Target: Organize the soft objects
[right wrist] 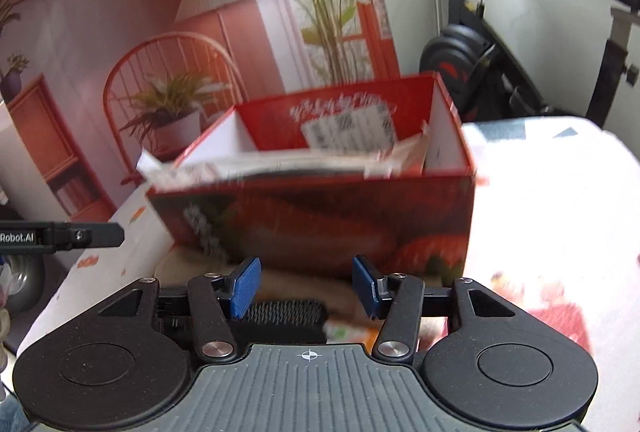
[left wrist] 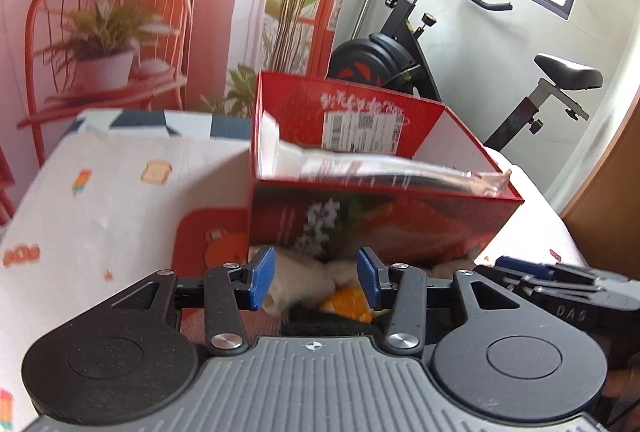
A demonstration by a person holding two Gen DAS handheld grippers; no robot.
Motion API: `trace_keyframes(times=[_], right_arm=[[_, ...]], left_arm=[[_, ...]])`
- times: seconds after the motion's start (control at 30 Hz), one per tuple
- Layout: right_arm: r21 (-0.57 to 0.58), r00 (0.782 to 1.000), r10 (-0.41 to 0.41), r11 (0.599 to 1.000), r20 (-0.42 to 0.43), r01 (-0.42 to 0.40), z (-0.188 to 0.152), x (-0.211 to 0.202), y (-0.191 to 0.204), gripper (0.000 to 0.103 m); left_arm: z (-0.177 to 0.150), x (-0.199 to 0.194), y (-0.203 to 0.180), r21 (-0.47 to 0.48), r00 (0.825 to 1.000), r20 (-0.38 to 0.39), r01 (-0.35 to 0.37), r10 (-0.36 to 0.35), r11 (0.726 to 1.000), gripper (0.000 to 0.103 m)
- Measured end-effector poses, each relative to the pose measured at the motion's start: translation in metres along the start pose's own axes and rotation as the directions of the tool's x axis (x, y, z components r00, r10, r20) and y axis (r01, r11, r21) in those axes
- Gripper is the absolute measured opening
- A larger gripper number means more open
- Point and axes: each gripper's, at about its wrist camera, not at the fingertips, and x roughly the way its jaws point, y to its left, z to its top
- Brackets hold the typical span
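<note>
Left gripper (left wrist: 316, 278) is hanging with its blue pads (left wrist: 262, 278) apart, gripping nothing; a cream plush toy (left wrist: 304, 282) with a yellow-orange patch is lying on the bed below and between the pads, but they are not pressing it. Right gripper (right wrist: 306, 286) is likewise spread and empty, over a beige soft item (right wrist: 304, 286) and a black bristly thing (right wrist: 284, 314), maybe a brush, can't tell for sure. In the left wrist view the other tool is showing at the right edge, just beside.

Red box (left wrist: 360, 216) is standing open-topped on the patterned bedspread (left wrist: 100, 199), right behind the soft items, its near wall close to both sets of fingertips. A silvery plastic packet (left wrist: 380, 167) is already lying across its mouth, sticking over the rim.

Judgement: the pick is being set up, box as the likely destination. To do it well: be lowering the left pads around the plush's bulk, not the thin edge, and squeezing until the fabric is compressing so it is not slipping out. Be lifting clear over the near wall before moving forward, since the wall is tall and close. Be dropping beside the packet, not on it, or the toy may be sliding back out. Keep the two tools apart; they are crowding. Frames are motion-blurred, so contact is uncertain.
</note>
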Motion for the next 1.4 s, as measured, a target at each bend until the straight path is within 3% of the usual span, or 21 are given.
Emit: trace_keyframes(times=[0.17,0.37,0.5,0.73,0.93,1.0,1.07,1.2,1.4], right_arm=[[0.003,0.998,0.018,1.0,-0.056,-0.018,-0.026,0.006,0.004,0.053],[0.019,0.997,0.008,1.0,-0.078,-0.007,-0.031,0.014,0.002,0.056],[0.014,0.996,0.005,1.0,-0.085,-0.004,-0.034,0.017,0.002,0.065],[0.031,0.995,0.022,0.999,-0.096,-0.019,-0.04,0.023,-0.001,0.063],[0.036,0.995,0.04,0.999,-0.096,-0.036,-0.04,0.024,0.0,0.052],[0.038,0.995,0.037,0.999,-0.096,-0.034,-0.04,0.024,0.0,0.04],[0.041,0.994,0.046,0.998,-0.096,-0.042,-0.04,0.024,0.001,0.034],[0.02,0.995,0.063,0.998,-0.078,-0.062,-0.037,0.02,0.008,0.018],[0.034,0.996,0.089,0.995,-0.016,-0.089,-0.029,0.006,0.008,0.016]], left_arm=[[-0.025,0.012,0.011,-0.036,0.998,-0.052,0.018,-0.019,0.999,0.048],[-0.038,0.021,0.012,-0.034,0.995,-0.094,0.013,-0.016,0.999,0.048],[-0.044,0.027,0.012,-0.038,0.993,-0.116,0.034,-0.038,0.999,0.062],[-0.05,0.035,0.008,-0.035,0.992,-0.118,0.05,-0.054,0.998,0.062],[-0.047,0.044,0.003,-0.031,0.992,-0.123,0.035,-0.039,0.999,0.058],[-0.05,0.04,0.0,-0.005,0.994,-0.106,0.031,-0.031,1.0,0.035],[-0.051,0.037,-0.002,0.021,0.995,-0.096,0.008,-0.005,1.0,0.022],[-0.051,0.029,0.004,-0.031,0.996,-0.082,0.034,-0.037,0.999,0.02],[-0.047,0.015,-0.003,-0.015,0.998,-0.033,0.043,-0.044,0.999,0.019]])
